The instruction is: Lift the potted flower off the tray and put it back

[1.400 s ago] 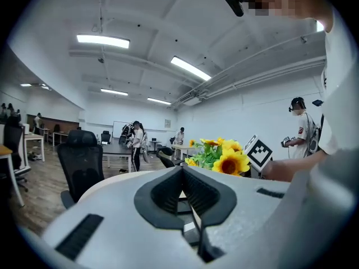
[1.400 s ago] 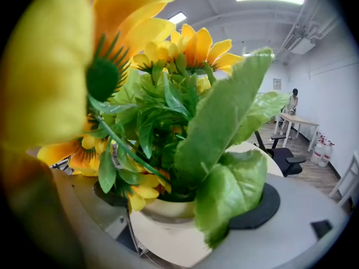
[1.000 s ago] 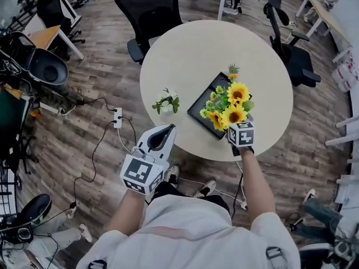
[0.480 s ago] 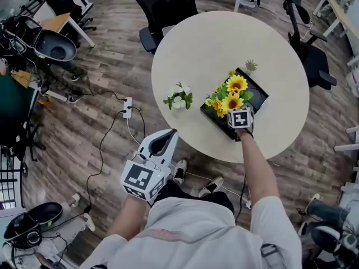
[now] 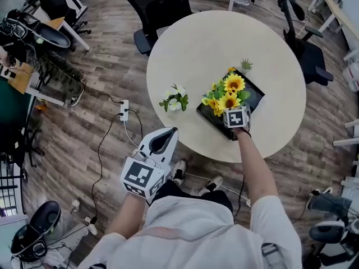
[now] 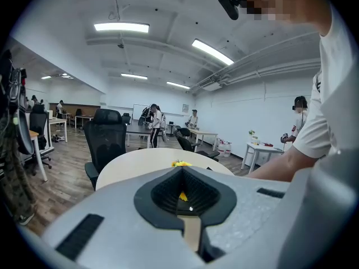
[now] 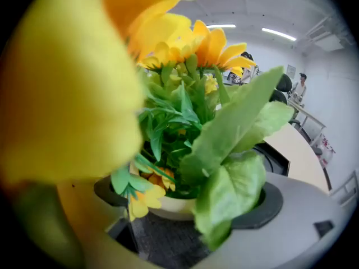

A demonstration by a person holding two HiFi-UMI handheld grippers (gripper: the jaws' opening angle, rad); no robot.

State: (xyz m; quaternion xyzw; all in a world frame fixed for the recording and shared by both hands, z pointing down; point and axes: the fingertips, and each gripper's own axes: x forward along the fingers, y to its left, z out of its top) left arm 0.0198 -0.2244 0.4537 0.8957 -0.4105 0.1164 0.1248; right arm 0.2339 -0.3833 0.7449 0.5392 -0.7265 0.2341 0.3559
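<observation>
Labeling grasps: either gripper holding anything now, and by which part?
Right gripper grips the potted sunflower by its cream pot. Left gripper holds nothing, jaws together.

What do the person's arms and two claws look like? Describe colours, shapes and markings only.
The left claw and right claw are pale grey moulded shells with black padded recesses. Each carries a white cube printed with black square markers. The person wears a white short-sleeved shirt; forearms are bare.
</observation>
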